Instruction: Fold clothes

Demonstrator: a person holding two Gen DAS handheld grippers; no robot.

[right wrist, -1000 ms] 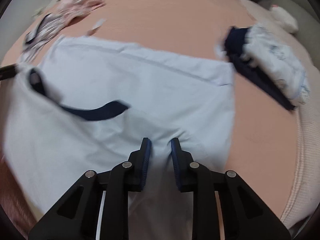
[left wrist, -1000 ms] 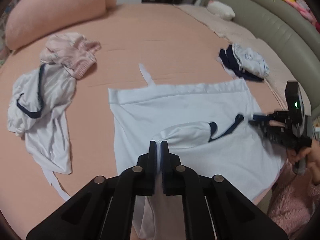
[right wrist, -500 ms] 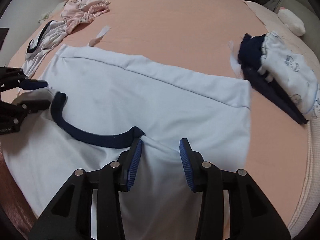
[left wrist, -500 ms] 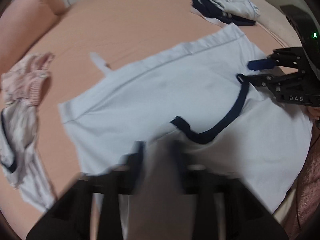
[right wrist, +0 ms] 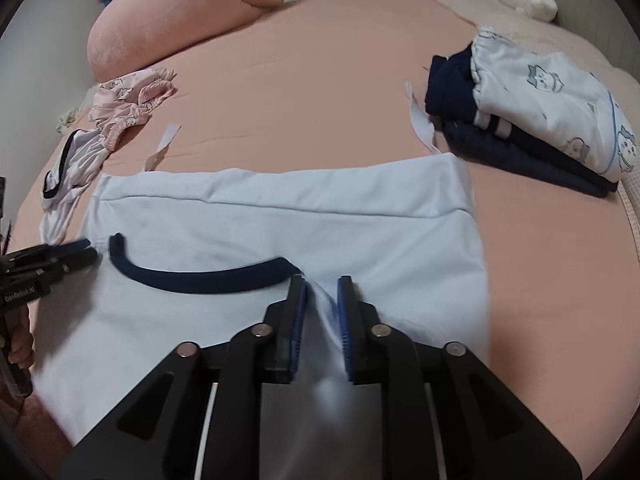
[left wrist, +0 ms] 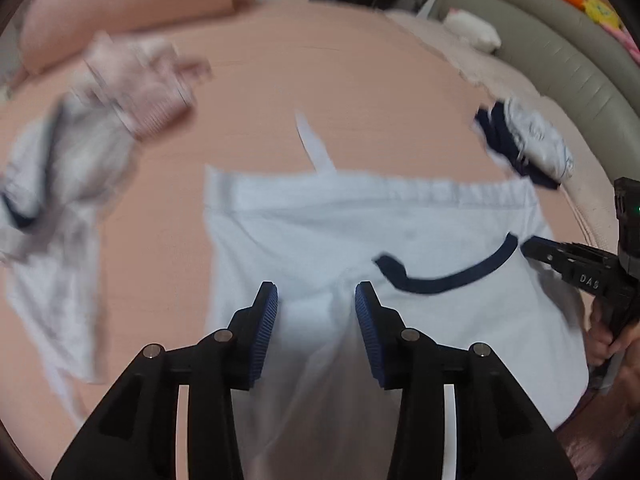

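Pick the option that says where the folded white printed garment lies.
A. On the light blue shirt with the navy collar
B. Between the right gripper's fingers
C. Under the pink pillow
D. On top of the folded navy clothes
D: in the right wrist view the folded white printed garment sits on the folded navy clothes, off to the side of the light blue shirt.

A pale blue shirt (right wrist: 280, 232) with a dark navy neckband (right wrist: 200, 276) lies spread flat on the pink bed (right wrist: 320, 80), its hem toward the pillow.
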